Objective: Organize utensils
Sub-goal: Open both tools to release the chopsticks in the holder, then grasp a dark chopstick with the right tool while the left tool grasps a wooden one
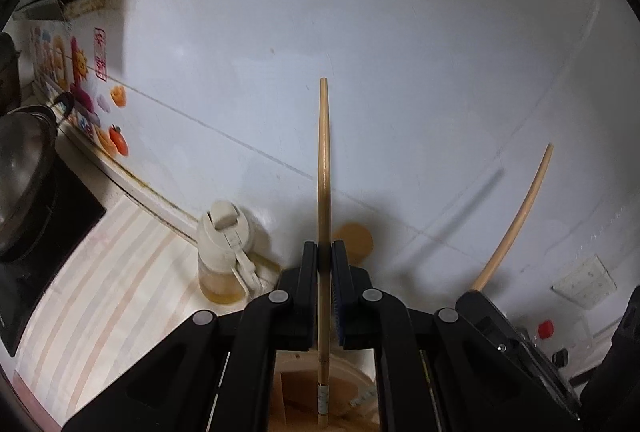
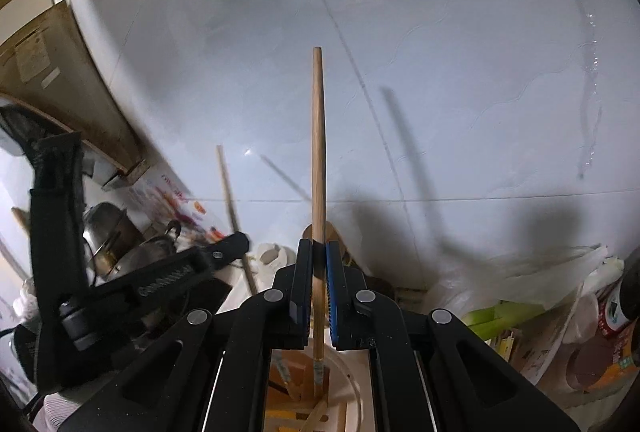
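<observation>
In the left wrist view, the left gripper (image 1: pixel 324 252) has its jaws pinched on a wooden chopstick (image 1: pixel 323 160) that runs straight ahead between them, its tip up against the white tiled wall (image 1: pixel 360 32) and its printed end back behind the jaws over a round wooden holder (image 1: pixel 352 396). To the left of the jaws stands a lidded oil jar (image 1: pixel 224 252) on the striped counter (image 1: pixel 104 280); to the right, the right gripper (image 1: pixel 516 344) shows at the edge with a second chopstick (image 1: pixel 516 220) rising from it. In the right wrist view, the right gripper (image 2: pixel 319 256) likewise clamps its chopstick (image 2: pixel 318 152) between pressed-together jaws, tip ahead at the wall (image 2: pixel 440 32), butt end behind the jaws over the holder (image 2: pixel 344 392). Left of the jaws sits the left gripper (image 2: pixel 236 244) with its chopstick (image 2: pixel 230 196); a plastic bag (image 2: pixel 528 272) lies to the right.
</observation>
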Available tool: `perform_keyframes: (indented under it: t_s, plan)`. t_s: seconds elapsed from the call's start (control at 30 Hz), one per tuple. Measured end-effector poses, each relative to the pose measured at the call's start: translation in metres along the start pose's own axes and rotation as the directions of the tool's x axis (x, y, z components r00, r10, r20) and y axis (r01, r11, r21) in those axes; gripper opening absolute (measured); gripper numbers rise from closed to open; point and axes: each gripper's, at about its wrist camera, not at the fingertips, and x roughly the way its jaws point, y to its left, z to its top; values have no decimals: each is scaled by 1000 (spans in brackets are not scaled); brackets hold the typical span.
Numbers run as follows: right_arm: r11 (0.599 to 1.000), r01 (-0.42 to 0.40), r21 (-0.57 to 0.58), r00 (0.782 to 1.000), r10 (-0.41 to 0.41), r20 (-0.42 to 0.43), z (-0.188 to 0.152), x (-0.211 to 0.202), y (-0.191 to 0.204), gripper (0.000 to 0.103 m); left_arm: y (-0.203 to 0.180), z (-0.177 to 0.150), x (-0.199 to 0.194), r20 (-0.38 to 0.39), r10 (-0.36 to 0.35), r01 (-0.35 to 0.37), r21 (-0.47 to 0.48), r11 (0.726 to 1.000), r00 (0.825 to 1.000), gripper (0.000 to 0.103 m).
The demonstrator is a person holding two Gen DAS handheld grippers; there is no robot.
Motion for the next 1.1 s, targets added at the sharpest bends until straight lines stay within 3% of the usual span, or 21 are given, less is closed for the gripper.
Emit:
perform_keyframes:
  t_s: [0.13, 0.27, 0.3, 0.33, 0.37, 0.4, 0.43, 0.47, 0.5, 0.6, 0.63, 0.67, 0.77, 0.8, 0.9, 1.1]
  plan:
    - [999, -17, -31, 999, 16, -39, -5, -1, 4, 7, -5, -6, -5, -41, -12, 14, 30, 999, 999, 5]
    - [999, -35, -34, 991, 30, -133, -7, -2, -2, 8, -5, -10, -22, -75, 13, -10, 37, 999, 997, 6]
    - [998, -44, -33, 987, 39, -156, -7, -2, -2, 13, -4, -11, -27, -81, 12, -9, 38, 999, 997, 8]
    - [999, -41, -36, 986, 34, -165, -8, -5, -2, 30, -4, -12, -32, -85, 13, -10, 37, 999, 996, 10]
    - [999, -40, -36, 986, 34, -165, -8, -10, -3, 40, -3, -13, -40, -81, 18, -15, 40, 999, 997, 16]
    - [999, -40, -29, 987, 35, -158, -7, -17, -4, 53, -3, -14, -48, -74, 32, -29, 46, 999, 997, 34]
    - [999, -37, -22, 988, 33, -148, -5, -24, -5, 56, -2, -16, -56, -67, 49, -45, 51, 998, 997, 47]
    - [999, -32, -16, 990, 29, -140, -4, -31, -7, 56, 0, -18, -69, -52, 68, -65, 49, 997, 996, 73]
    - [1000, -20, -10, 991, 18, -135, -3, -40, -8, 57, 2, -20, -79, -33, 79, -77, 44, 996, 996, 81]
    - [1000, 28, 11, 992, -27, -120, -4, -72, -15, 68, 9, -35, -115, 31, 117, -119, 38, 992, 993, 85]
    - [999, 47, 18, 992, -44, -116, -6, -82, -18, 73, 11, -41, -124, 40, 131, -132, 38, 990, 991, 90]
    - [997, 69, 27, 991, -65, -115, -11, -93, -19, 75, 13, -49, -131, 51, 145, -147, 40, 988, 988, 103]
    - [989, 133, 59, 985, -126, -116, -28, -123, -31, 81, 16, -72, -146, 70, 203, -206, 55, 977, 977, 103]
    - [985, 158, 73, 981, -148, -127, -36, -133, -37, 88, 16, -82, -150, 73, 221, -226, 62, 972, 972, 103]
    - [975, 198, 103, 970, -181, -160, -63, -152, -53, 96, 18, -110, -153, 50, 230, -234, 78, 969, 972, 103]
    - [948, 292, 126, 930, -251, -267, -128, -157, -83, 97, 11, -171, -129, -63, 262, -249, 166, 954, 963, 103]
